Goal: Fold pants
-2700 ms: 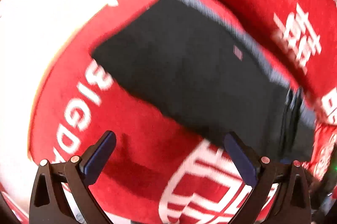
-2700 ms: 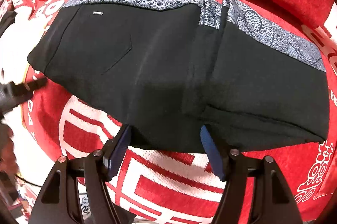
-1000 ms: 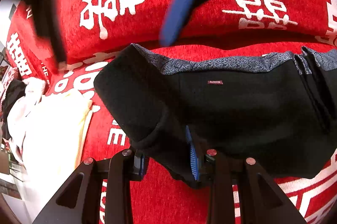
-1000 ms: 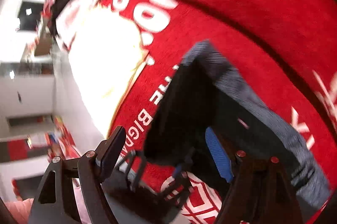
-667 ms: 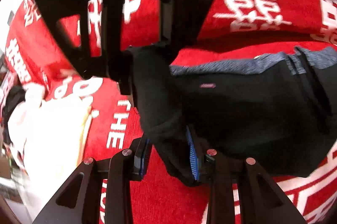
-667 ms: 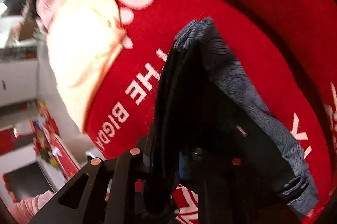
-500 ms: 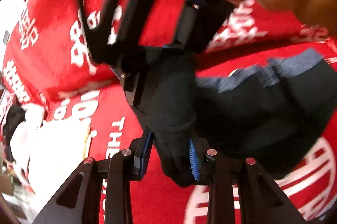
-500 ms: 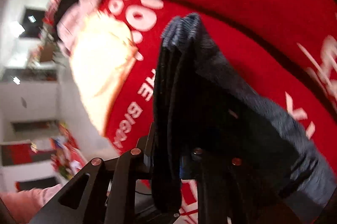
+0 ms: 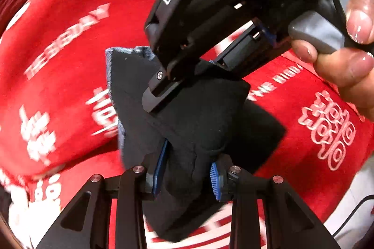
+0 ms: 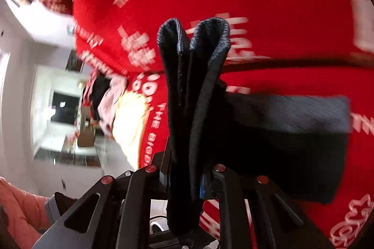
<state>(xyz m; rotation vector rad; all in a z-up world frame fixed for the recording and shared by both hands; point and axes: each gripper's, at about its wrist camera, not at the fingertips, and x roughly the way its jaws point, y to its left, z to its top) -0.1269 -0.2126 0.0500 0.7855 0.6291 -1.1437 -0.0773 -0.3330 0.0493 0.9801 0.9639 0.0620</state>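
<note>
The pants are held off the red cloth, gripped at one end by both tools. The left hand-held gripper is clenched on a bunched thickness of black fabric between its blue pads. The right hand-held gripper is likewise clamped on several stacked layers, whose rounded fold edges stand upright above it; in the left view its body sits on the upper edge of the same bundle, with the person's hand on the handle. Judged from the layers, the pants are already folded to a compact stack, and one end is being carried over for a further fold. The rest of the garment, with its grey patterned band, trails down to the cloth. Remaining work: lay the lifted end down, align the edges, release both grips
</note>
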